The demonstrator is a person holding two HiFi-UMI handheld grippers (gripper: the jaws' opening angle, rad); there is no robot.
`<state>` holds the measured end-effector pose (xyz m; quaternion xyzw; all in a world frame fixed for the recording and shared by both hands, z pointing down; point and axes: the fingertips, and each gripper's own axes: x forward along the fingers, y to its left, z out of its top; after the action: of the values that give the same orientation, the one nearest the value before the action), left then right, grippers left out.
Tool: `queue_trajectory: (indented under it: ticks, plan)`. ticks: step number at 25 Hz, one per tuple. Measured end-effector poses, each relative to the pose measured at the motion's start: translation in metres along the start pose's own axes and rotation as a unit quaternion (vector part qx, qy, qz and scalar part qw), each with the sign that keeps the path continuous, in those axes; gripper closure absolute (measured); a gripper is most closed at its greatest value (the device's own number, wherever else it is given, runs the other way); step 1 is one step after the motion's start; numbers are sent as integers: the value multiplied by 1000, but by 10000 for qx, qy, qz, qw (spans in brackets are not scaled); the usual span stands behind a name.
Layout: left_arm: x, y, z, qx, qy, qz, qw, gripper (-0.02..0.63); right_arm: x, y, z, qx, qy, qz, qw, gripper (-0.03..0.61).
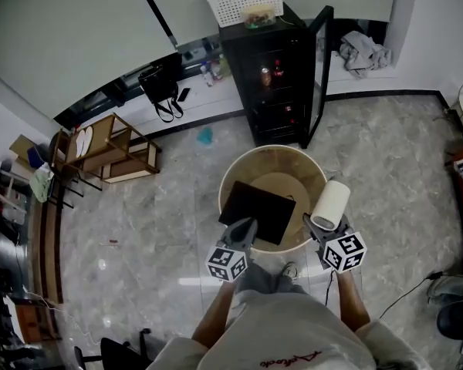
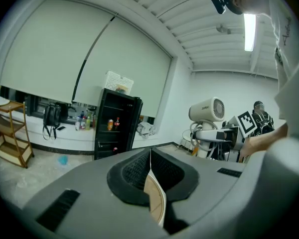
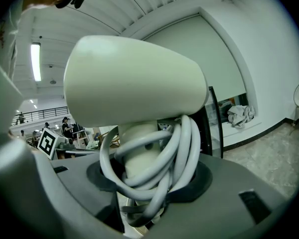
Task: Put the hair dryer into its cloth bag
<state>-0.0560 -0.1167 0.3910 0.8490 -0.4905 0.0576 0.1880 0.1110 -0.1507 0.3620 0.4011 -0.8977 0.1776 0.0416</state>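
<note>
Right gripper view: your right gripper point(image 3: 147, 193) clamps the dryer point(image 3: 134, 81) by its cord-wrapped handle. Your left gripper point(image 2: 152, 183), pinched narrow, holds the bag point(image 1: 257, 210) by its edge over the table point(image 1: 233, 169). Dryer beside bag, not yet inside; insertion remains.

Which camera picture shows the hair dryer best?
The right gripper view: the hair dryer fills it, coiled cord included. The head view shows it small from above; the left gripper view, small and side-on.
</note>
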Motion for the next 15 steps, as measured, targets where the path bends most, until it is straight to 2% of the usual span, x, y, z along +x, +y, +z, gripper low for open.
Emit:
queue_trajectory:
  ticks: [6, 12, 15]
  plan:
    - [3, 5, -27, -248, 244, 86, 9994, 583, 20, -6, -14, 114, 123, 142, 9998, 322]
    - [9, 12, -59, -445, 569, 27, 9974, 583, 36, -14, -35, 288, 273, 85, 9992, 321]
    - [19, 18, -63, -460, 631, 9, 9969, 583, 43, -22, -40, 374, 280, 36, 9989, 322]
